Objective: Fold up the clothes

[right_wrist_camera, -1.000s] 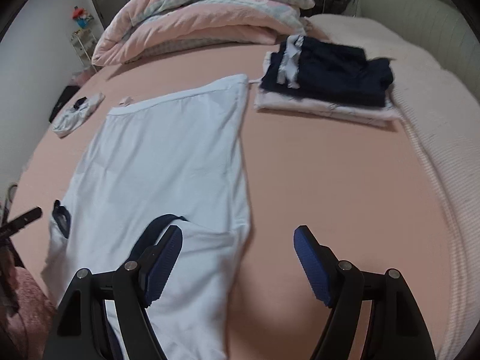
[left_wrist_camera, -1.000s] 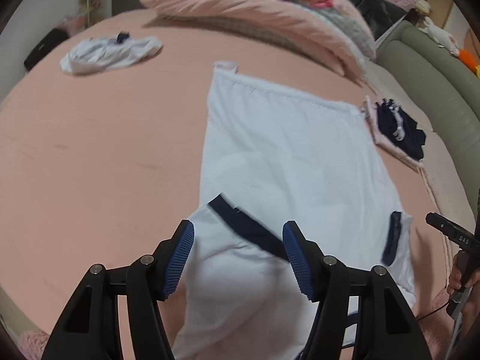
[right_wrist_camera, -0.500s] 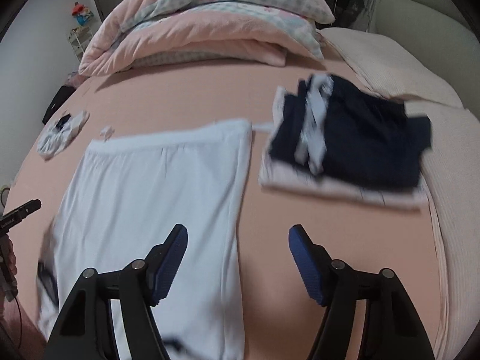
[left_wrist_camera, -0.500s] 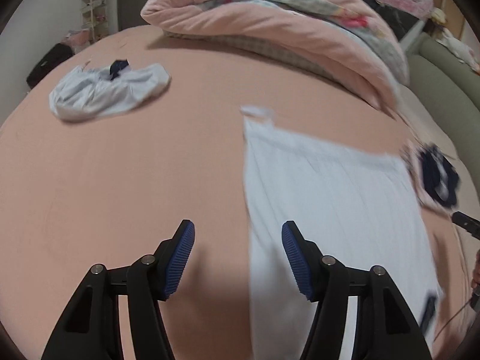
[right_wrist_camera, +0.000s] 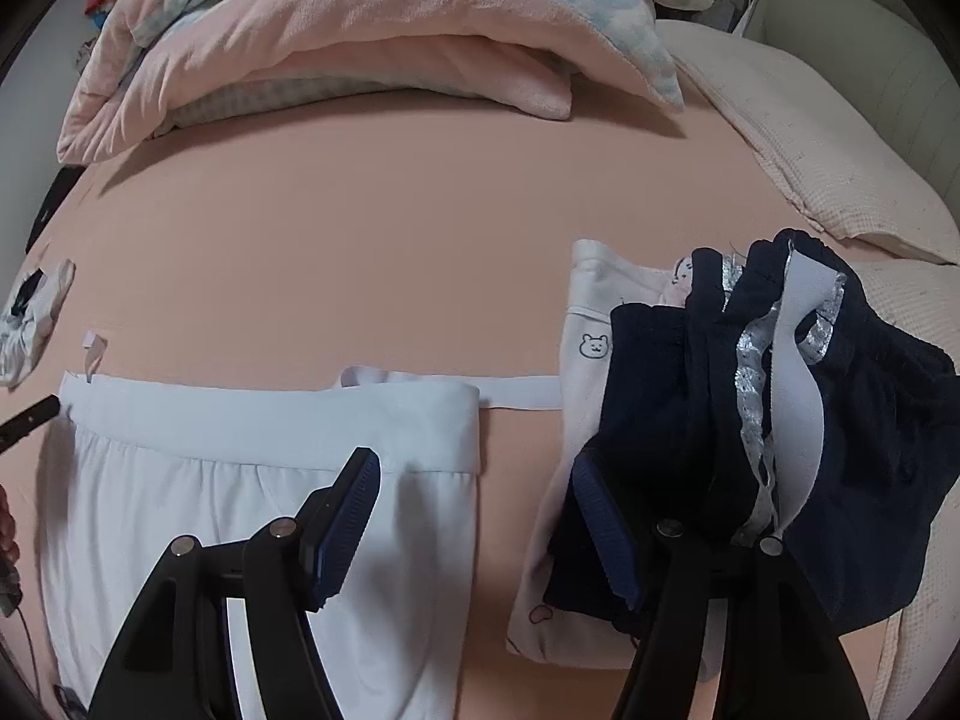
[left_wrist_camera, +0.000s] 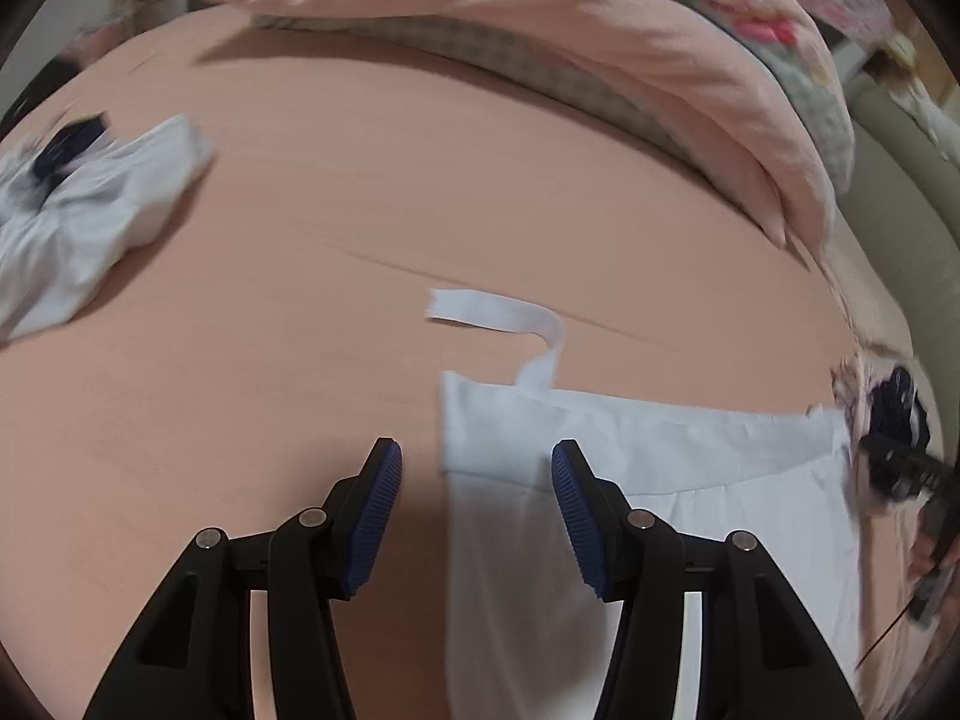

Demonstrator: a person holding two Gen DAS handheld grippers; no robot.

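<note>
your left gripper [left_wrist_camera: 477, 513] jaws, just closing, and right gripper [right_wrist_camera: 474, 531] jaws gape empty over the white garment's [right_wrist_camera: 240, 516] hem corners.

We see the white garment [left_wrist_camera: 630, 480] as thin, smooth cloth with a flat woven strap [left_wrist_camera: 510, 315]. The bed [left_wrist_camera: 300, 210] wears a matt peach sheet. The quilt [right_wrist_camera: 372, 42] looks fleecy. The dark clothes [right_wrist_camera: 840, 450] carry glittery lace trim [right_wrist_camera: 750, 372]. Each hand-held gripper [left_wrist_camera: 474, 516] is matt black plastic, with ribbed blue pads [left_wrist_camera: 573, 519] and shiny metal screws [left_wrist_camera: 638, 519].
</note>
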